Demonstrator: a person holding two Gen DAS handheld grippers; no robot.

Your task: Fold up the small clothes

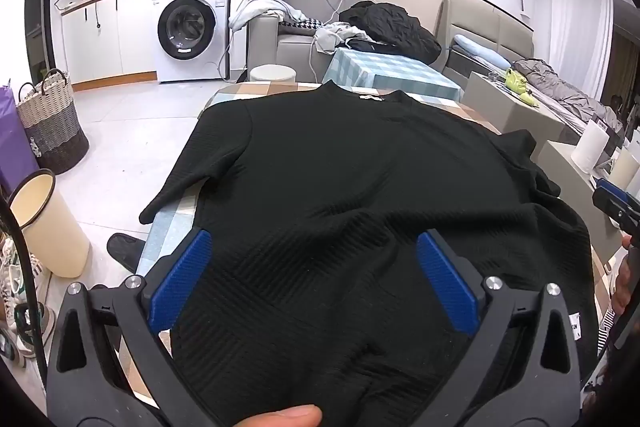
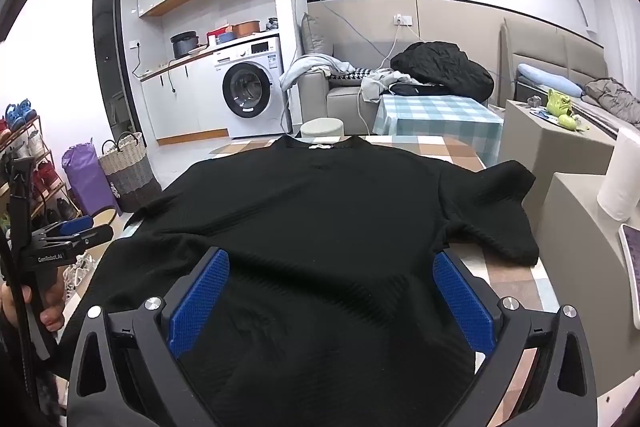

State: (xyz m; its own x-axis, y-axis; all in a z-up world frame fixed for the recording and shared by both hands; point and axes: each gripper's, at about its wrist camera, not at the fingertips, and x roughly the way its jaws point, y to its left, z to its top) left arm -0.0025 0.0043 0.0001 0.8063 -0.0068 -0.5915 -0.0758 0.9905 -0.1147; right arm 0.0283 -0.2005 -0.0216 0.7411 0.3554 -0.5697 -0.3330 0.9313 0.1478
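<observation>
Black sweater (image 1: 340, 187) spread flat on checkered bench (image 2: 500, 275), collar at far edge. Left claw (image 1: 312, 259) and right claw (image 2: 330, 279) both spread wide over hem, gripping nothing.

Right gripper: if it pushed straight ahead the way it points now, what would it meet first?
The black shirt. The right gripper is open, with the shirt's near hem already lying between its fingers, so going forward would push into that fabric spread over the table. Height above the cloth is unclear.
</observation>
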